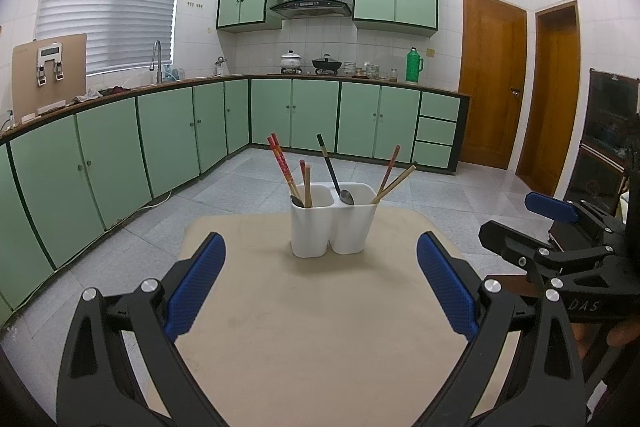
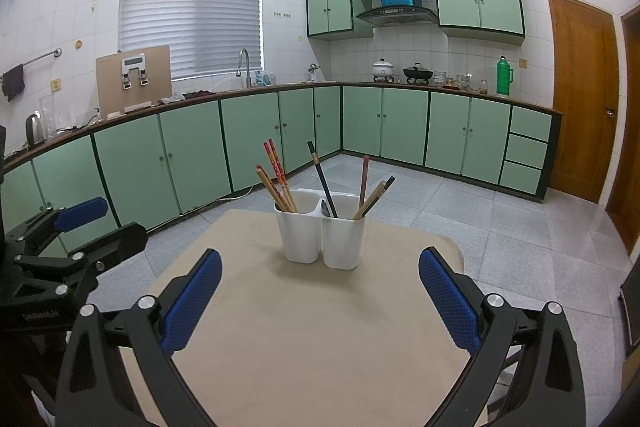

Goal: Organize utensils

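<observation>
"DAS" reads in pale letters on the right claw (image 1: 556, 223) body, right edge of left view. Left claw (image 1: 320, 283): blue pads wide apart, holding nothing. Right claw likewise spread and bare in its own view. White two-cup holder (image 1: 334, 223) stands centre frame near the table's (image 1: 304, 339) far edge; bare beige top between it and both claws. Both cups hold chopsticks (image 1: 282, 163) and a spoon (image 1: 347, 197).

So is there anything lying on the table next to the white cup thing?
No, the beige table shows only the white two-part holder, and the chopsticks and spoon all stand inside it.
</observation>
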`<act>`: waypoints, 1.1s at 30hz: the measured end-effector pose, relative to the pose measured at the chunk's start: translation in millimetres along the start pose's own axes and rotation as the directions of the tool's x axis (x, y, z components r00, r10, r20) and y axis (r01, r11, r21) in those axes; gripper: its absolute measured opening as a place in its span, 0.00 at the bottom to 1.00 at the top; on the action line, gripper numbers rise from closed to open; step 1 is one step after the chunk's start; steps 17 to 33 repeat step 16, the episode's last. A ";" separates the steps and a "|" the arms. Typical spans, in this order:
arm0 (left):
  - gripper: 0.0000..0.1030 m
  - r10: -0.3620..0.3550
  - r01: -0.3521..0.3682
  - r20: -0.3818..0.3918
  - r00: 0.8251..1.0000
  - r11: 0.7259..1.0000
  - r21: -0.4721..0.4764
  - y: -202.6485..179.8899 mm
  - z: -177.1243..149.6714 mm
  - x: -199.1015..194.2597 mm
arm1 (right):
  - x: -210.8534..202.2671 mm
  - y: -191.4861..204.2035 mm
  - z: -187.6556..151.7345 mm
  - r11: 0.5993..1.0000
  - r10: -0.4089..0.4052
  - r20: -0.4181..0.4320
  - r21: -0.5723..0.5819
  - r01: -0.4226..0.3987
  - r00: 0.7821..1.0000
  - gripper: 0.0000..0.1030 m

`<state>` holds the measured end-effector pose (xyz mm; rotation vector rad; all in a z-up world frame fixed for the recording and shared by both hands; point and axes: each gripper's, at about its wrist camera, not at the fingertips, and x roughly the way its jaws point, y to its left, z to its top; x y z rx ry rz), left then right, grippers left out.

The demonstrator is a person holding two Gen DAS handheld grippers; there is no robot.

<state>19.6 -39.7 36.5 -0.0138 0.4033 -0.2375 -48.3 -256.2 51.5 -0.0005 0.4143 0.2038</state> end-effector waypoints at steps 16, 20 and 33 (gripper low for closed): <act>0.91 0.005 -0.005 -0.002 1.000 1.000 -0.001 -0.9 -0.6 0.7 | 0.6 -0.7 -1.0 1.000 -0.002 0.000 0.003 0.002 1.000 0.94; 0.91 0.005 -0.005 -0.002 1.000 1.000 -0.001 -0.9 -0.6 0.7 | 0.6 -0.7 -1.0 1.000 -0.002 0.000 0.003 0.002 1.000 0.94; 0.91 0.005 -0.005 -0.002 1.000 1.000 -0.001 -0.9 -0.6 0.7 | 0.6 -0.7 -1.0 1.000 -0.002 0.000 0.003 0.002 1.000 0.94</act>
